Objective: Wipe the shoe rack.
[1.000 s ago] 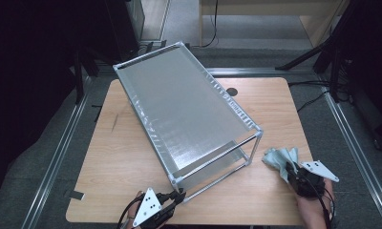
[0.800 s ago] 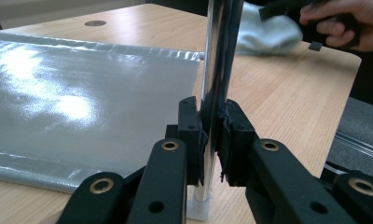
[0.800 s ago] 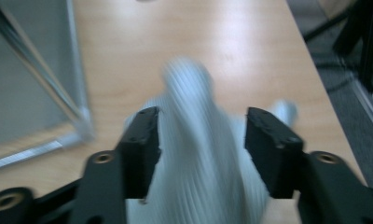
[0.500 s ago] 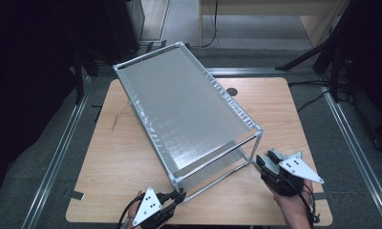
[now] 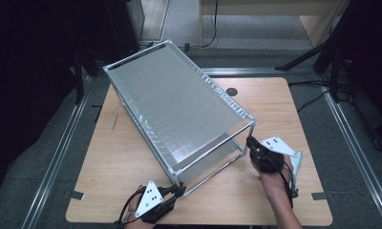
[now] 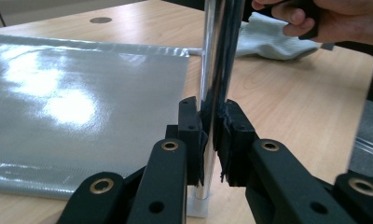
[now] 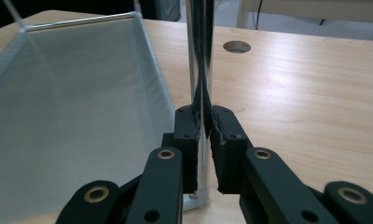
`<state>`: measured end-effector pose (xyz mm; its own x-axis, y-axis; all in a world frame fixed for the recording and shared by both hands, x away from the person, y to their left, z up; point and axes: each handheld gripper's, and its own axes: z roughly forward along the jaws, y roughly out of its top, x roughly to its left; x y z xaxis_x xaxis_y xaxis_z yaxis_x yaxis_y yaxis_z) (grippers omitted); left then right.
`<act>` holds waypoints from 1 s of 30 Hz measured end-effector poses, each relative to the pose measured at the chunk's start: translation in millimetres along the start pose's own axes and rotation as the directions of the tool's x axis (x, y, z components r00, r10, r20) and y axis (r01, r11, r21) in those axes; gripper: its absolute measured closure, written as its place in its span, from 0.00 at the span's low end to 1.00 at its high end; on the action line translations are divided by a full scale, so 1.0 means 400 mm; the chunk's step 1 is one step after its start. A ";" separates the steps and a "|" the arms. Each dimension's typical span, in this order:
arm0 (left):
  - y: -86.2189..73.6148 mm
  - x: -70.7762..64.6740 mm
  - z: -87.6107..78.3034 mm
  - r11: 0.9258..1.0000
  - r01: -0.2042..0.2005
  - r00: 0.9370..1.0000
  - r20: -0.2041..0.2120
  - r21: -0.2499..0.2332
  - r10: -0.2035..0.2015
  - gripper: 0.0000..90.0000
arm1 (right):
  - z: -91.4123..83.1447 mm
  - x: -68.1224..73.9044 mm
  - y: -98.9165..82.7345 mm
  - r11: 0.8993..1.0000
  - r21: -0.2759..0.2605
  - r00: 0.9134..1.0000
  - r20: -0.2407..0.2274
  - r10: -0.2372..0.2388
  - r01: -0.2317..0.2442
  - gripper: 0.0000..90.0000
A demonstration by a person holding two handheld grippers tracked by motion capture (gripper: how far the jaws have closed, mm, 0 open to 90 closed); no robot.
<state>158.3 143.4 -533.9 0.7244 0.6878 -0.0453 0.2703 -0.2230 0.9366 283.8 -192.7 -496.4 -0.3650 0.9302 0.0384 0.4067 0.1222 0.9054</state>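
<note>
Left gripper (image 6: 211, 140) clamped on near chrome upright post (image 6: 217, 70) of two-tier metal rack (image 5: 179, 109). Right gripper (image 7: 202, 135), jaws just closing, pinches rack's other front chrome post (image 7: 198, 56). Pale grey cloth (image 6: 268, 39) beyond rack.

The big rack (image 5: 175, 107) is filling the middle of the table (image 5: 108, 171), blocking the way across; bare wood is lying open at the lower left.

Dim surroundings, bright tabletop (image 5: 275, 109), glare on plastic sheet (image 6: 58, 98).
</note>
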 end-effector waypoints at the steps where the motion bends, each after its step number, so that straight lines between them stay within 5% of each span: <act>1: 0.004 0.001 0.009 1.000 0.004 1.000 -0.002 -0.001 -0.004 0.90 | 0.014 0.001 0.007 1.000 0.003 1.000 0.008 -0.002 0.002 0.91; 8: 0.032 -0.026 0.080 1.000 0.000 1.000 0.007 0.002 0.000 0.90 | 0.150 0.002 0.083 0.999 0.031 0.999 0.042 -0.032 0.031 0.92; 13: 0.050 -0.044 0.130 1.000 -0.010 1.000 0.003 -0.003 0.010 0.91 | 0.213 -0.015 0.123 0.996 0.002 0.996 -0.016 0.087 -0.087 0.77; 15: 0.055 -0.045 0.149 1.000 -0.006 1.000 0.004 -0.010 0.006 0.90 | 0.195 -0.021 0.124 0.990 -0.024 0.989 -0.032 0.141 -0.142 0.71; 20: 0.071 -0.044 0.191 1.000 -0.006 1.000 -0.004 -0.013 0.006 0.90 | 0.095 0.004 0.083 0.999 -0.033 0.999 -0.027 0.039 -0.040 0.53; 23: 0.083 -0.047 0.217 1.000 0.007 1.000 -0.012 -0.004 -0.007 0.87 | 0.014 0.022 0.040 0.999 -0.036 0.998 -0.057 0.029 -0.031 0.44; 27: 0.087 -0.050 0.195 1.000 -0.002 1.000 0.025 0.000 0.002 0.58 | -0.064 0.052 -0.028 1.000 -0.028 0.993 -0.116 0.010 -0.014 0.33; 30: 0.085 -0.033 0.131 0.999 0.032 0.998 0.062 -0.035 -0.030 0.47 | -0.101 0.080 -0.068 1.000 -0.025 0.985 -0.173 -0.007 0.002 0.22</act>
<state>191.1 90.5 -519.7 0.7542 0.6497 -0.0950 0.2714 -0.1767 0.9461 227.1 -180.0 -502.6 -0.5073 0.8553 0.1051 0.3849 0.1157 0.9157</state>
